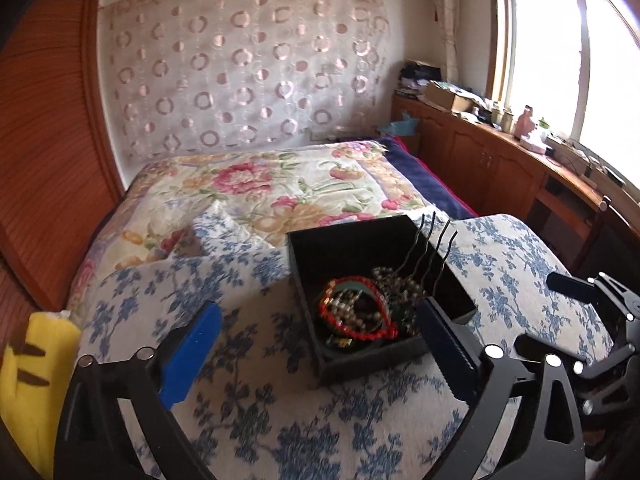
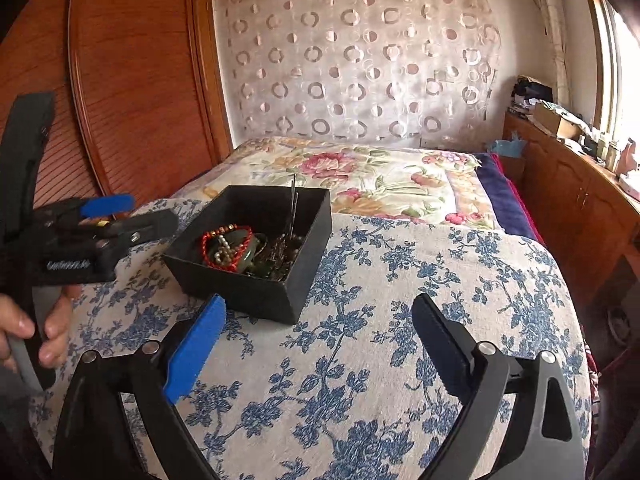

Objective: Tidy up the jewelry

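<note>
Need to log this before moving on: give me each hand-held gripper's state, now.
Left hand-held gripper: open, holding nothing; the black box sits between its fingers, ungripped.
Right hand-held gripper: open, empty.

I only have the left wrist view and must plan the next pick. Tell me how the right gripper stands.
Observer: The right gripper is open, with nothing between its fingers, over the blue floral cloth.
Operator: Place it against the black box.
Observer: The black box lies ahead of it and to its left. The fingertips stop short of the box's near wall.
Operator: Report what holds my gripper.
Observer: A hand grips the handle of the left gripper, which stands to the left of the box.
</note>
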A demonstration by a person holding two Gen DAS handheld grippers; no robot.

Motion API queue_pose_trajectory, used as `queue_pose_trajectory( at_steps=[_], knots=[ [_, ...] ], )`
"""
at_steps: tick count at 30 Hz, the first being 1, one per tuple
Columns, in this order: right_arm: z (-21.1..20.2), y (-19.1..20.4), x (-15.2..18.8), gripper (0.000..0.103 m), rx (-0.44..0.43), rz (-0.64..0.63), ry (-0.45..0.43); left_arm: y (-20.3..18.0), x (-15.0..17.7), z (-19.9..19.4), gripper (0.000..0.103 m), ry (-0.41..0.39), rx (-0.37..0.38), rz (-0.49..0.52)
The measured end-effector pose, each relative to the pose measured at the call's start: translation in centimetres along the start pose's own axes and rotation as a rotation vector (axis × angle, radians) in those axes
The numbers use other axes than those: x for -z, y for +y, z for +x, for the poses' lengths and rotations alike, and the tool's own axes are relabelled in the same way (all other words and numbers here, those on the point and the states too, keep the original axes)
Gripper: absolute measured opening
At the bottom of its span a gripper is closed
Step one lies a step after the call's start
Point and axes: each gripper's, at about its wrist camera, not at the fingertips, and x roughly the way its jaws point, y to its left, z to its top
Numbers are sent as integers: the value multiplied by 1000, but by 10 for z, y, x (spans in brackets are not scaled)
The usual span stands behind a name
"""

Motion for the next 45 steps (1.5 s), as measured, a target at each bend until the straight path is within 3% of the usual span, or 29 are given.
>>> queue_pose_trajectory(
  at_steps=[2,13,22,45],
  knots=[
    [-5,3,1,100,6,0,-7,2,5,-9,95,-4,-24,4],
    [-51,20,0,100,31,21,-97,8,37,-68,95,-29,-96,-8],
    [-94,26,9,100,51,40,-171,10,47,-109,95,-68,-81,-42],
    [-109,31,15,100,56,46,-191,7,50,-126,95,-105,-74,-44]
  ],
)
